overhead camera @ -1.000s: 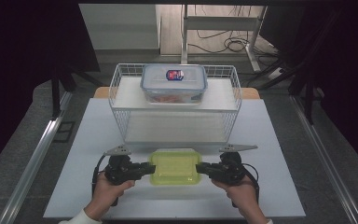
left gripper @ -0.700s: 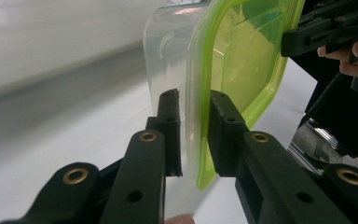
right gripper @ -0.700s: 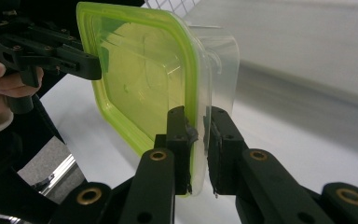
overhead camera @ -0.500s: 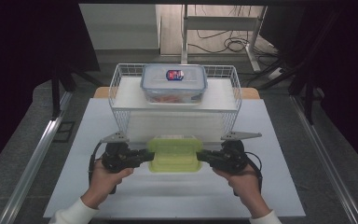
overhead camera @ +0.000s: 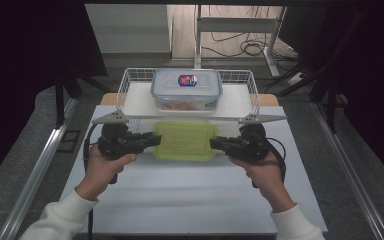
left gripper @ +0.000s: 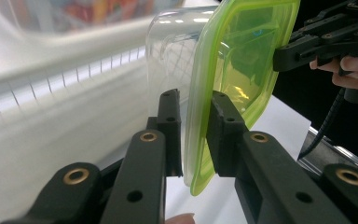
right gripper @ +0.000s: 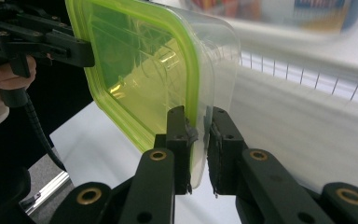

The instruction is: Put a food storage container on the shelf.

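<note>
The container (overhead camera: 185,142) has a lime-green lid over a clear body. Both grippers are black, with brass-coloured rivets on the left gripper (left gripper: 193,135) and the right gripper (right gripper: 199,140). The wire basket (overhead camera: 130,82) is white, and so is the tabletop (overhead camera: 190,200). The second box (overhead camera: 186,90) has a bluish-grey lid with a red-and-blue label, and perhaps orange contents. The sleeves (overhead camera: 62,215) are white.

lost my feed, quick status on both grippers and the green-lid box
Left gripper and right gripper clamped on opposite rims of the green-lid box. Box off the table. Wire basket just ahead.
</note>
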### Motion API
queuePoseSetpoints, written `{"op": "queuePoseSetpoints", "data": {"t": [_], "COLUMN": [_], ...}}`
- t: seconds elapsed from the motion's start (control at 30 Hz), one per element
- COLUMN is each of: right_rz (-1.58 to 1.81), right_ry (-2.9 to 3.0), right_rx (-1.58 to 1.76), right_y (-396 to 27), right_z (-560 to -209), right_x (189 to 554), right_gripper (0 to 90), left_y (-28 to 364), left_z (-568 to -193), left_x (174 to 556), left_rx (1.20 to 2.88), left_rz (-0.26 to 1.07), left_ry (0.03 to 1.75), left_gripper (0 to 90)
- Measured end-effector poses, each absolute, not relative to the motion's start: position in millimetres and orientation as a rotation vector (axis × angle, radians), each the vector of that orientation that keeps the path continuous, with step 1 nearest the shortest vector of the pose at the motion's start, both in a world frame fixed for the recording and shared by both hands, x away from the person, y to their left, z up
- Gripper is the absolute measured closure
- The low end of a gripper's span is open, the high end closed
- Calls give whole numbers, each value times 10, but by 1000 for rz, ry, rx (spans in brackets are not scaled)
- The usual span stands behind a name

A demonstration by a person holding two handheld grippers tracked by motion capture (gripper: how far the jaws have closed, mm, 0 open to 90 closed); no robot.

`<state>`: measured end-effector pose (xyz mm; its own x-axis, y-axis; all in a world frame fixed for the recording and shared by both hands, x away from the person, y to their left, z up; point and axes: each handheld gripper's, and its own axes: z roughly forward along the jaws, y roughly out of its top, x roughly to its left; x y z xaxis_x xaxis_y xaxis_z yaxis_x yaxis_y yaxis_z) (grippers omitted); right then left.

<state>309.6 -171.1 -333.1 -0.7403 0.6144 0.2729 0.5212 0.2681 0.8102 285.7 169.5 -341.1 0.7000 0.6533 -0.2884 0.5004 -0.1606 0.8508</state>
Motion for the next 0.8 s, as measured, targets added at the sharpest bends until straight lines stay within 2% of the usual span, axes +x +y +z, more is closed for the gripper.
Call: {"op": "queuePoseSetpoints", "data": {"t": [0.37,0.8], "right_rz": [1510,1500], "right_ry": [2383,2371], "right_rx": [1046,1052], "right_y": [-1658,-1575], "right_z": [-2921,-2435], "right_x": [3239,3652], "right_gripper": [796,796], "left_y": [1728,1794], "left_z": [-3036,-2646], "left_x": [2980,3398], "left_rx": [1789,1756], "left_rz": [245,252], "left_ry": [884,903], "left_gripper": [774,779]}}
